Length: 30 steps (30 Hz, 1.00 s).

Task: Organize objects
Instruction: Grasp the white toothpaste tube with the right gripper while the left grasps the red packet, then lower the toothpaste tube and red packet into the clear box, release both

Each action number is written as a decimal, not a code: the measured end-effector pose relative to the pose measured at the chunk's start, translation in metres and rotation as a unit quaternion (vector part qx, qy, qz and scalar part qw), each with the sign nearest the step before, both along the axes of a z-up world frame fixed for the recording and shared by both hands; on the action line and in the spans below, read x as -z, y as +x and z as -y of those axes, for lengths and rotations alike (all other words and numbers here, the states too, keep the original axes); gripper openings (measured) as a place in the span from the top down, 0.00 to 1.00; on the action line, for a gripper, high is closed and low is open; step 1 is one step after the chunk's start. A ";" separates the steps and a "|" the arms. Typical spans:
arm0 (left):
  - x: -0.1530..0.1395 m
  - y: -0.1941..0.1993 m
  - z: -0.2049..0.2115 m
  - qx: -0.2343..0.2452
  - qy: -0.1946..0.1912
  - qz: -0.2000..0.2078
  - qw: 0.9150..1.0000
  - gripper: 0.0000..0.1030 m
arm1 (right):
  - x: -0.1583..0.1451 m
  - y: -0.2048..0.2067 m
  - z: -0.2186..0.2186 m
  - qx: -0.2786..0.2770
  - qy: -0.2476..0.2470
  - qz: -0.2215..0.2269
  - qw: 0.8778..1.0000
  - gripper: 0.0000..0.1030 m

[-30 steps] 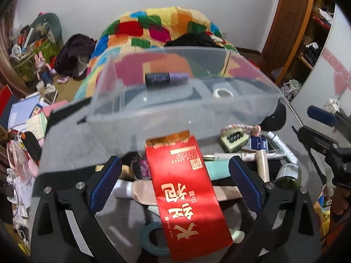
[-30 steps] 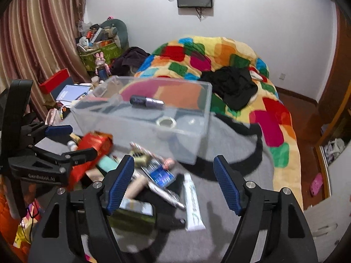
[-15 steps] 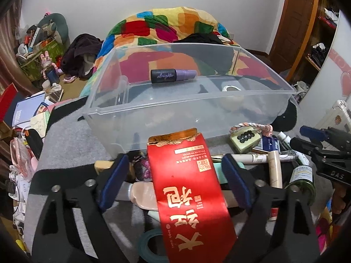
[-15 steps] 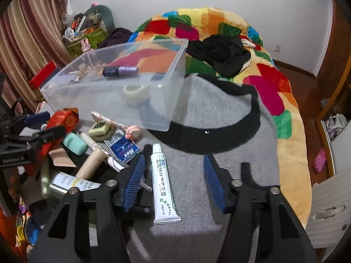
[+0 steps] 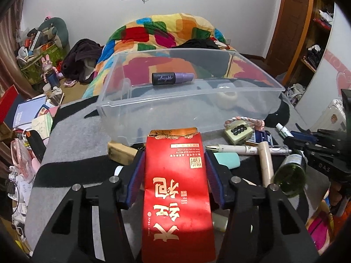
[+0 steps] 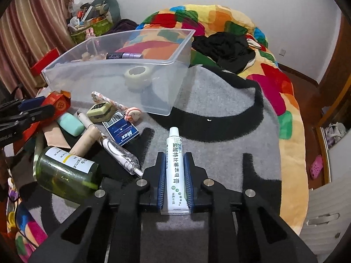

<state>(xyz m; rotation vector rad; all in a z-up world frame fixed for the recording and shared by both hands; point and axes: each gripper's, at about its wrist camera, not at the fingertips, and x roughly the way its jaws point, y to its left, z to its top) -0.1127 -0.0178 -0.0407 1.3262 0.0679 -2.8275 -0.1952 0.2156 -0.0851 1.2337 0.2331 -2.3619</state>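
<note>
A tall red box with gold characters (image 5: 175, 175) lies on the grey blanket, pointing at the clear plastic bin (image 5: 179, 114). My left gripper (image 5: 174, 155) straddles it; its jaws are closing and both blue pads touch the box's sides. In the right wrist view a white ointment tube (image 6: 175, 144) lies lengthwise between the pads of my right gripper (image 6: 174, 156), whose jaws are closing and pinch the tube's lower half. The bin (image 6: 109, 74) holds a black and purple spray bottle (image 5: 172, 78) and a tape roll (image 6: 137, 77).
Loose items lie between the grippers: a green glass bottle (image 6: 63, 175), a pen (image 6: 120, 153), a blue staples box (image 6: 122, 131), a mint case (image 6: 71, 124), a beige tube (image 6: 85, 140) and a dotted green block (image 6: 101, 111). A colourful quilt (image 6: 274, 76) lies behind and to the right.
Both pairs of jaws have narrowed from wide apart. The left pads came in against the red box. The right gripper sank toward the blanket and closed on the white tube.
</note>
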 end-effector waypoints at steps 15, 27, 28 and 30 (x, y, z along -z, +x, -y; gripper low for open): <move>-0.047 0.009 0.009 -0.011 0.011 -0.065 0.998 0.48 | -0.059 0.009 0.001 0.007 -0.063 -0.059 0.996 0.85; -0.065 -0.022 0.024 -0.019 0.021 -0.077 0.997 0.48 | -0.093 -0.008 0.038 -0.013 -0.080 -0.093 0.992 0.85; -0.065 -0.024 0.025 -0.020 0.024 -0.078 0.996 0.48 | -0.094 -0.012 0.041 -0.015 -0.081 -0.091 0.992 0.85; -0.064 -0.029 0.025 -0.021 0.030 -0.076 0.996 0.48 | -0.095 -0.020 0.049 -0.016 -0.082 -0.088 0.993 0.85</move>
